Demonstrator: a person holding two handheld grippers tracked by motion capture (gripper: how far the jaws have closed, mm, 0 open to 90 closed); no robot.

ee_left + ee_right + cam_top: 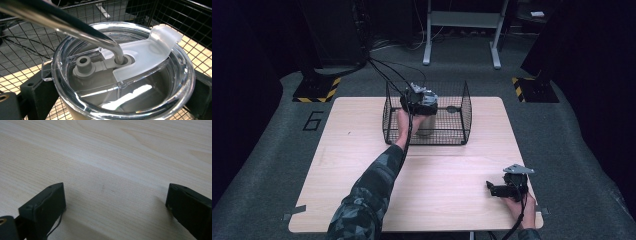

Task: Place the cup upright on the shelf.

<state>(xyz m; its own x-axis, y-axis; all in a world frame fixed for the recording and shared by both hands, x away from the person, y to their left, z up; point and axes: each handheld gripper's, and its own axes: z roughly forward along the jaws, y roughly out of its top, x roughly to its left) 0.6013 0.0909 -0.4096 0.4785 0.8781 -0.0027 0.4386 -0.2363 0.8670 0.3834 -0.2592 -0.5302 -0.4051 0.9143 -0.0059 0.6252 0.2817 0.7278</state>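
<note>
Two hand-held grippers work at a pale wooden table (pixel 362 190). The left gripper (pixel 419 100) reaches into a black wire basket (pixel 464 112) standing at the far middle of the table, and its jaws sit on either side of a tumbler (pixel 120 82) inside that basket. From the left gripper view, the dark jaws flank the cup's wall just below the rim; whether they actually press on it cannot be told. The tumbler carries a clear plastic lid (pixel 175 82) with a frosted flip tab (pixel 150 52) raised, and a bent metal straw (pixel 75 27) passes down through the lid's grey seal (pixel 100 65). The right gripper (pixel 507 187) rests near the table's near right corner, well apart from the basket, its jaws spread wide over bare wood.
</note>
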